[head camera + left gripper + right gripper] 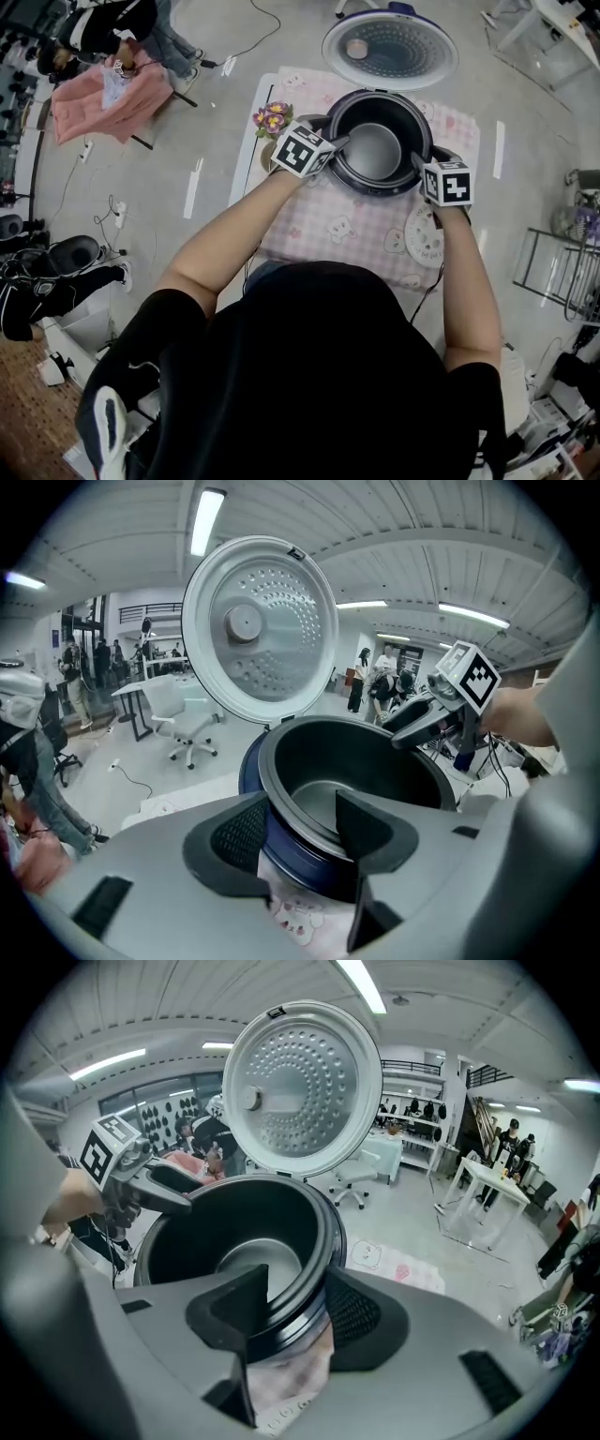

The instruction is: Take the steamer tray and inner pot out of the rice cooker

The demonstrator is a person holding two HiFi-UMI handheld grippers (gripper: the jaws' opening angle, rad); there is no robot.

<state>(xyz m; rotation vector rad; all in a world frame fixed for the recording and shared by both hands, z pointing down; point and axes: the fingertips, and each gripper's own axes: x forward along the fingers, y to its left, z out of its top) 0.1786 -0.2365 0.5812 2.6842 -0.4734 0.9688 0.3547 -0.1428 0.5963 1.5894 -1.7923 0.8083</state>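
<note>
The rice cooker (377, 188) stands on a pink checked cloth, its round lid (389, 47) swung back. The dark inner pot (373, 150) sits inside and looks empty. A white perforated steamer tray (424, 236) lies flat on the cloth at the cooker's front right. My left gripper (339, 142) is at the pot's left rim. In the left gripper view its jaws (300, 822) straddle that rim, one inside the pot (319, 761) and one outside, standing wide. My right gripper (295, 1302) straddles the right rim (314, 1241) the same way, with a gap showing.
A small pot of flowers (273, 118) stands at the cloth's left corner beside the cooker. A black cable runs down the table's left edge. A person sits by a pink-covered table (98, 98) at the far left, and a wire rack (562, 272) stands at the right.
</note>
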